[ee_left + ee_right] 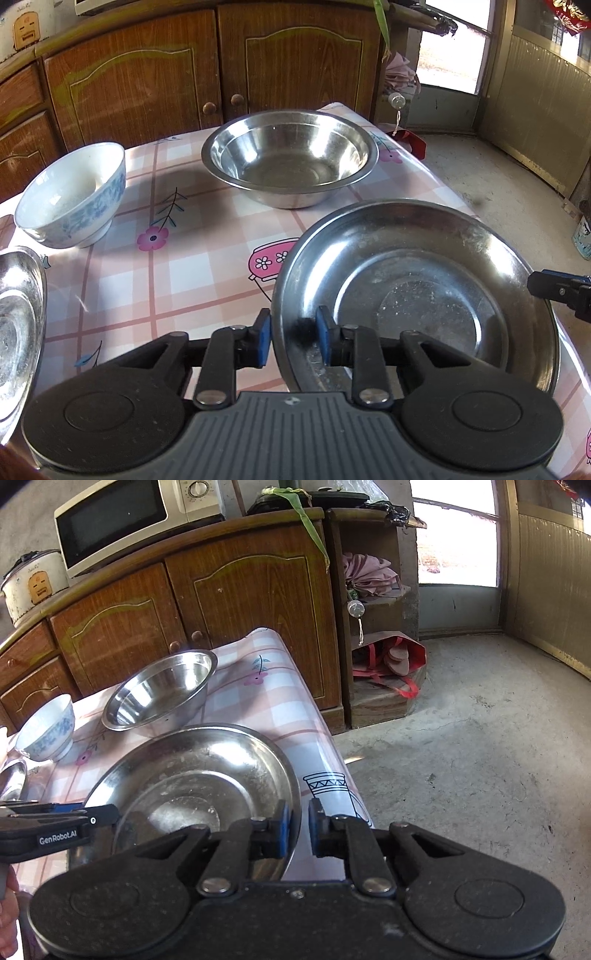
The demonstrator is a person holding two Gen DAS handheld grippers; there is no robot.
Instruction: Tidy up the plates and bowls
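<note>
Left wrist view: you're clamping the left gripper [291,334] on the steel plate's [424,280] near-left rim at the table's [207,273] right edge, while your right gripper [297,829] is pinching the opposite rim.

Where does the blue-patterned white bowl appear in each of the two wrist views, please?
Left wrist view: the blue-patterned white bowl stands upper left on the checked tablecloth, left of the deep steel bowl.
Right wrist view: it sits at the far left edge, again left of that steel bowl.
Shared landmark: the deep steel bowl before the wooden cabinet doors.
</note>
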